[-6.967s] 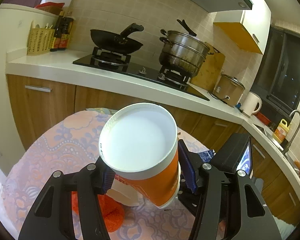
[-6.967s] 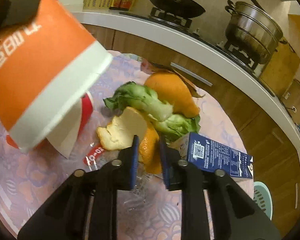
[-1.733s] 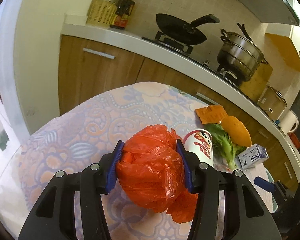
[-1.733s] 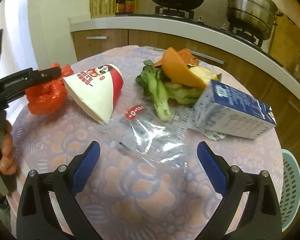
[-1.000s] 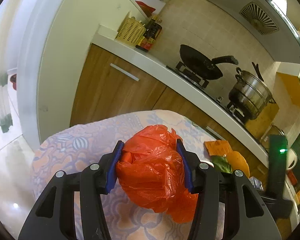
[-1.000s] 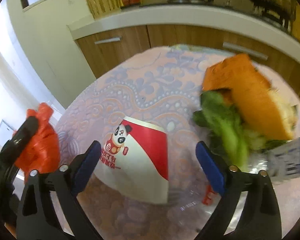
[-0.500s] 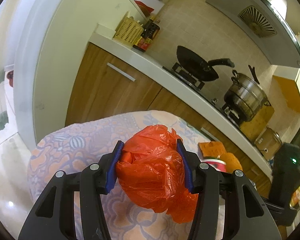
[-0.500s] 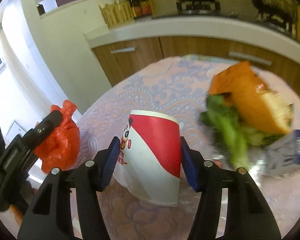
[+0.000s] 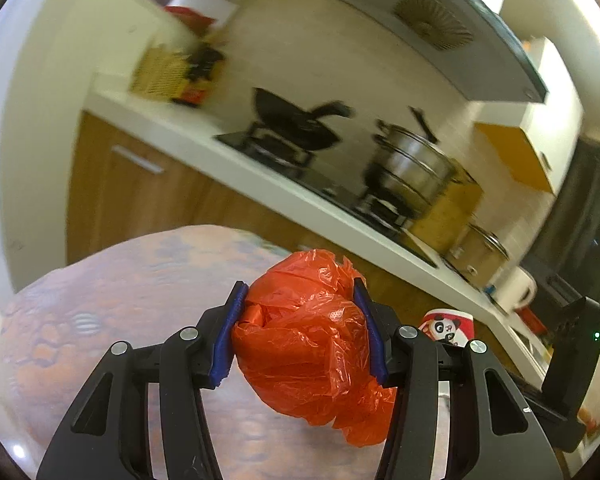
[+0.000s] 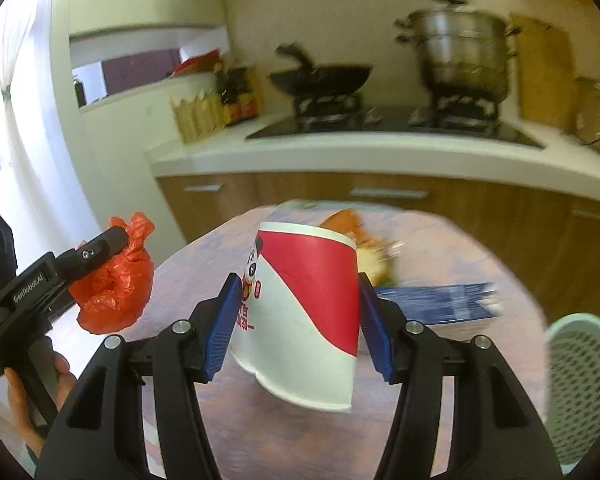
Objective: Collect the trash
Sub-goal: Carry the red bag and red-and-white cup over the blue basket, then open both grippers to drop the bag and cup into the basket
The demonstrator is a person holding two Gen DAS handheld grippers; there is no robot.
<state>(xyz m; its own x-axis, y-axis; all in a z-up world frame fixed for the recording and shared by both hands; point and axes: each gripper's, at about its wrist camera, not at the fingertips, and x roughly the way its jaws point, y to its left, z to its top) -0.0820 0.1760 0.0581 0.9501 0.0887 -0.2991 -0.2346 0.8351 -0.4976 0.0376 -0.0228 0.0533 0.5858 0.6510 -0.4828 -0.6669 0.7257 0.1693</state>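
— What have I got on the right?

— My right gripper (image 10: 294, 326) is pinching the red-and-white paper cup (image 10: 304, 312), lifted over the table (image 10: 188, 264). Squeeze harder and I'd guess it buckles and slips out.

— And the left?

— The left gripper (image 9: 300, 332) is clamped on the crumpled orange plastic bag (image 9: 308, 344); its loose tail could snag. Farther off, a blue carton (image 10: 436, 300) and food scraps (image 10: 360, 240) wait, with a green basket (image 10: 580, 380) at the near right, below the table's edge.
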